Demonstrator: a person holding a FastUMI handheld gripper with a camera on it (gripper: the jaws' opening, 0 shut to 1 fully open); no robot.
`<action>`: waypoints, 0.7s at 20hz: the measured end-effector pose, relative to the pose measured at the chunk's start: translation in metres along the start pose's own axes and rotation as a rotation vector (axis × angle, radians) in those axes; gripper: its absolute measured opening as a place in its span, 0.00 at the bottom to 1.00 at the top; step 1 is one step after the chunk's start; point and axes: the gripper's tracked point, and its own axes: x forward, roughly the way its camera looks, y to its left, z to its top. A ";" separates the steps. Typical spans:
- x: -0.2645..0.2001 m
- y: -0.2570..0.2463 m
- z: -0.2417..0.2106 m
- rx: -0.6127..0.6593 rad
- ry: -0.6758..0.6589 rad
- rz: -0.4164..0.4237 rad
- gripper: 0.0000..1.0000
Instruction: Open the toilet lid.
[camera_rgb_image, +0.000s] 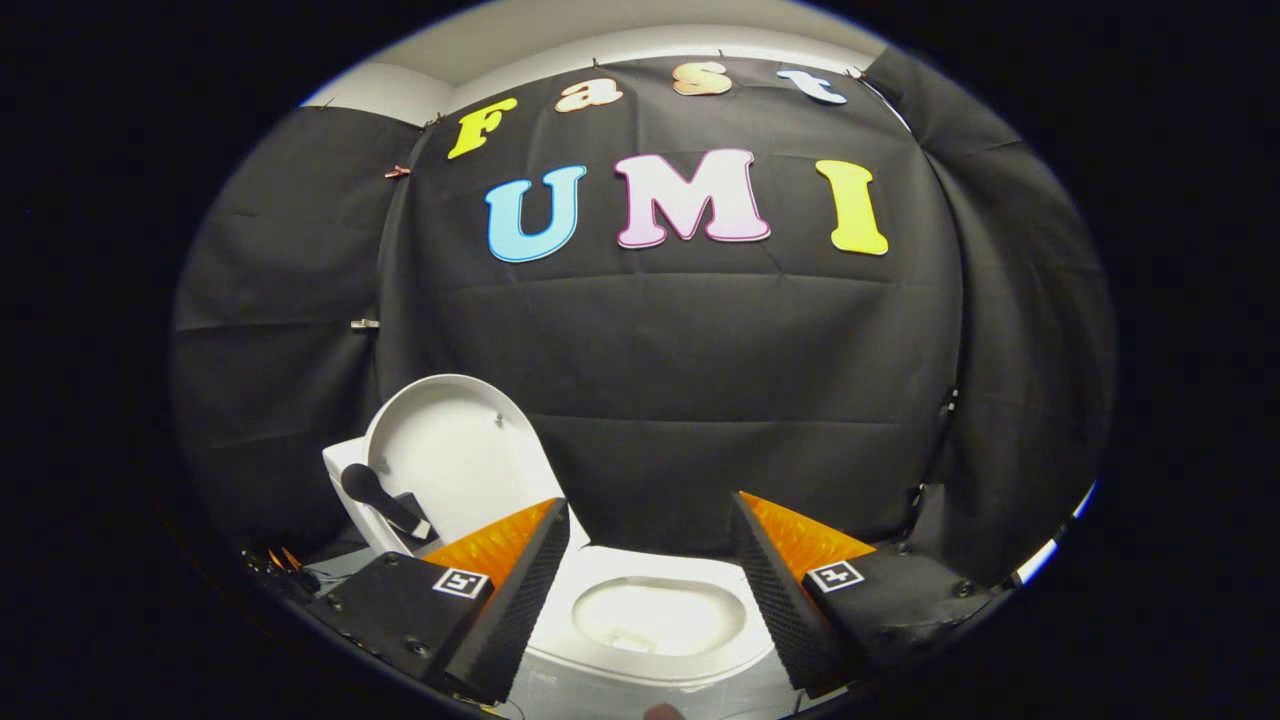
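toilet lid (450, 455) upright, hand-held gripper (650, 520) spread

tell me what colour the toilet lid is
White. The lid stands raised behind the seat, clearest in the gripper view; the gripper is open, holding nothing.

I'm in a staged booth, not a real bathroom: black cloth (700, 350) hangs clipped in creased panels as walls, with pale room wall (560, 50) showing above it. A white toilet (650, 620) stands against the cloth, its lid (450, 460) raised upright.
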 end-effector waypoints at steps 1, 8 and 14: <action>-0.001 -0.005 0.001 -0.017 -0.021 -0.007 1.00; -0.004 -0.037 -0.011 -0.003 -0.116 -0.044 0.99; -0.005 -0.067 -0.002 0.018 -0.140 -0.094 0.99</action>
